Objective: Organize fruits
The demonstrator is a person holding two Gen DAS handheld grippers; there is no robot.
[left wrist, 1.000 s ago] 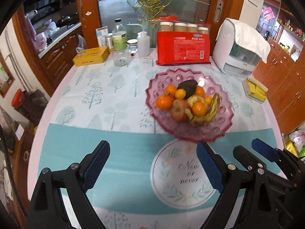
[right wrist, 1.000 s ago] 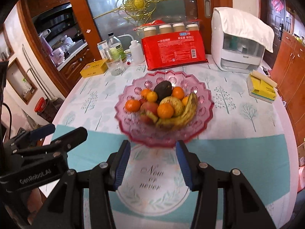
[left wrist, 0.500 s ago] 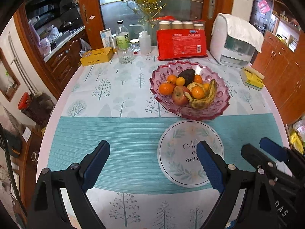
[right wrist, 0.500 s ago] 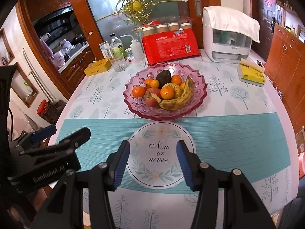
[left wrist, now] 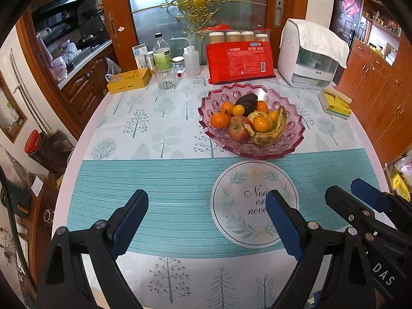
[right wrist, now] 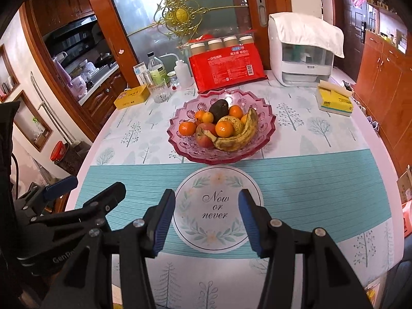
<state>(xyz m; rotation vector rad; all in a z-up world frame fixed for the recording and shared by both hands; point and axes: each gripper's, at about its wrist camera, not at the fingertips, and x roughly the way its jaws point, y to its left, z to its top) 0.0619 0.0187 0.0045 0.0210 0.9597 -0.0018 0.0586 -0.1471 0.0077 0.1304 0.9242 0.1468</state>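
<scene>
Kitchen table (left wrist: 164, 170), tree-print cloth: left gripper (left wrist: 206, 221) and right gripper (right wrist: 206, 221) both spread, empty, well short of the pink glass fruit bowl (right wrist: 265, 126) ahead. Fruits appear gathered already; any next move needs a forward reach.

The pink glass bowl (right wrist: 180, 144) sits on the table (right wrist: 322, 139), holding oranges (right wrist: 187, 128), an apple (right wrist: 204, 135), an avocado (right wrist: 219, 109) and a banana (right wrist: 242, 134). Near the bowl's front, both tongs, right (right wrist: 206, 221) and left (right wrist: 85, 190), hang parted and empty.
</scene>
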